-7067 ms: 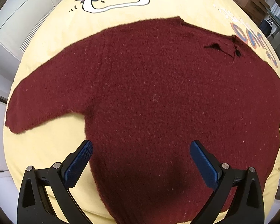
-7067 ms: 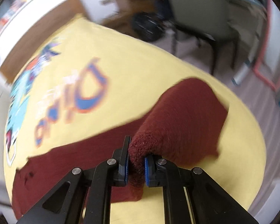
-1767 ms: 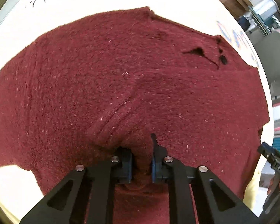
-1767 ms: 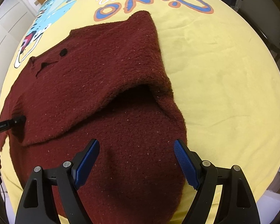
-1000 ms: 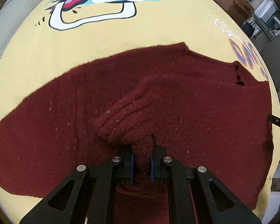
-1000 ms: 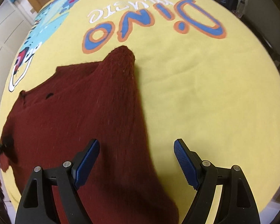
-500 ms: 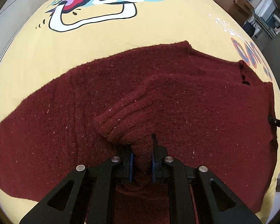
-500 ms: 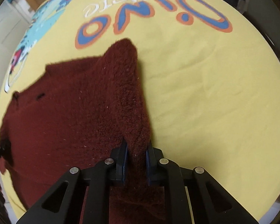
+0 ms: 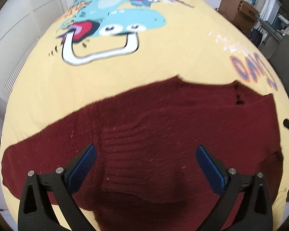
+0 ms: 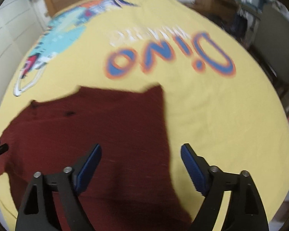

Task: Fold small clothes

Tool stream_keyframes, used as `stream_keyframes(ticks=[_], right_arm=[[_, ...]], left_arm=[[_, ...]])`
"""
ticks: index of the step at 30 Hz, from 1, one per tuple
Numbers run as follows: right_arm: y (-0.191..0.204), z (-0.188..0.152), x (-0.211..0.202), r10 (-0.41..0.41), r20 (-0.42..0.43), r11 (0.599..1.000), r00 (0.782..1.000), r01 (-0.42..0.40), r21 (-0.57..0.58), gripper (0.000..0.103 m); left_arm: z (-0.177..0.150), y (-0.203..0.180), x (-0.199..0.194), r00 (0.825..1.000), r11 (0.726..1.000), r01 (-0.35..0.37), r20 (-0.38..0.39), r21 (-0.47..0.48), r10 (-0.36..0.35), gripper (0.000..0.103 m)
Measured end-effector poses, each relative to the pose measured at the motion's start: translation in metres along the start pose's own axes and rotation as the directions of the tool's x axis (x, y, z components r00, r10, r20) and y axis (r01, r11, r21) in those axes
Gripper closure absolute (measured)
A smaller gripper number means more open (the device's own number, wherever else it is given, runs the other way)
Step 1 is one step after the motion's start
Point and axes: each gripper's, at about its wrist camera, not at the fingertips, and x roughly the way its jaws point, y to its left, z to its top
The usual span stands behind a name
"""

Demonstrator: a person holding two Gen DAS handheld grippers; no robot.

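Dark red knitted sweater [image 9: 163, 127] lies beneath both wide-open, just-released, empty grippers, left gripper [image 9: 145, 165] and right gripper [image 10: 140, 165]; next fold should probably pinch edges evenly.

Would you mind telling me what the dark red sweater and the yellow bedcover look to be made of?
Sweater: apparently a fuzzy knit, wool or acrylic; ribbed rows and pale lint flecks show, matte finish. Bedcover: likely smooth woven cotton, matte, with a printed cartoon and flat creases.

bare yellow bedspread [image 10: 221, 115] right of sweater [image 10: 106, 125], unobstructed
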Motion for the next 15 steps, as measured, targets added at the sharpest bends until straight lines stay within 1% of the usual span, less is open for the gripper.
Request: stream_keyframes(ticks=[3,4,6,9,11,13,15], right_arm=[[0.041,-0.002,-0.008,0.043,0.041,0.997,0.998,-0.040,-0.071,0.000],[0.049,0.003,-0.002,0.048,0.045,0.995,0.998,-0.044,-0.089,0.001],[0.074,-0.008,0.006,0.058,0.045,0.989,0.997,-0.051,-0.138,0.001],[0.098,-0.028,0.028,0.049,0.017,0.984,0.999,-0.045,-0.174,0.000],[0.102,-0.043,0.044,0.034,-0.006,0.981,0.999,-0.034,-0.189,0.000],[0.102,-0.054,0.058,0.000,-0.027,0.978,1.000,-0.006,-0.209,0.001],[0.094,-0.063,0.069,-0.052,-0.041,0.973,0.998,0.041,-0.225,0.001]], left_arm=[[-0.003,-0.018,-0.004,0.999,0.999,0.015,0.047,0.035,-0.016,0.001],[-0.006,-0.024,-0.001,0.998,0.999,0.021,0.051,0.048,-0.023,0.001],[-0.009,-0.035,0.010,0.999,0.998,0.038,0.028,0.050,-0.039,0.001],[-0.027,-0.047,0.031,0.998,0.998,0.055,-0.019,0.038,-0.054,0.001],[-0.038,-0.050,0.045,0.999,0.998,0.036,-0.042,0.042,-0.034,0.001],[-0.047,-0.048,0.056,0.998,0.999,0.003,-0.066,0.051,0.000,0.001],[-0.054,-0.042,0.055,0.999,0.999,-0.001,-0.046,0.049,0.003,0.001]])
